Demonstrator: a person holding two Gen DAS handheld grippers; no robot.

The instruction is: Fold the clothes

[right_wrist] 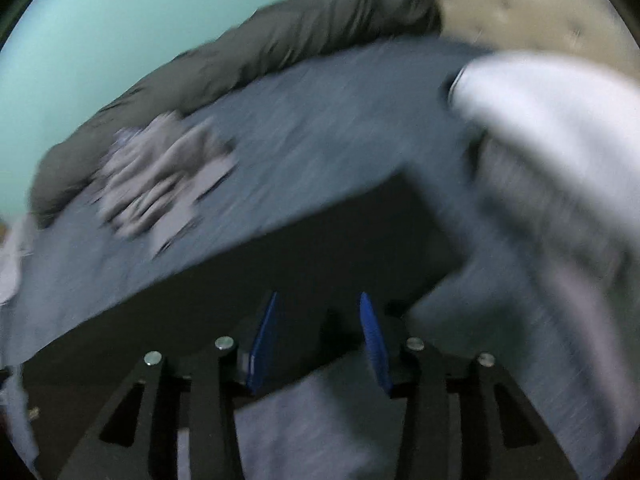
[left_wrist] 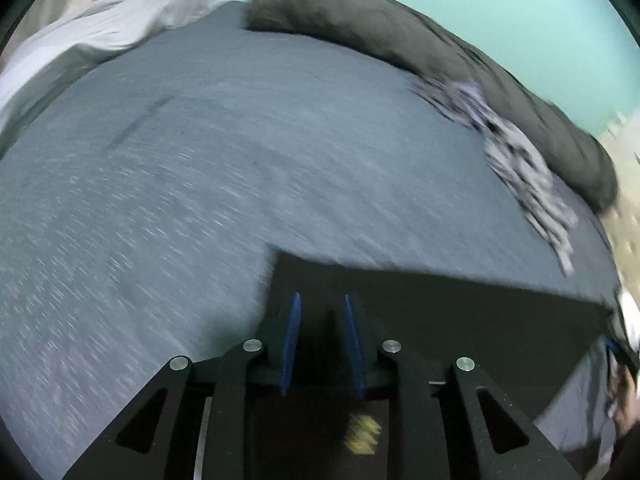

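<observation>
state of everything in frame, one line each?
left gripper: jaws open, nothing between them
right gripper: jaws open, nothing between them
black garment: flat on the bed, straight-edged, looks folded
patterned garment: crumpled, unfolded
dark duvet: bunched along the bed's far edge
white cloth: heaped
bedsheet: spread flat

Matt heathered grey cloth bedsheet, matt black garment, shiny metal rivets.
</observation>
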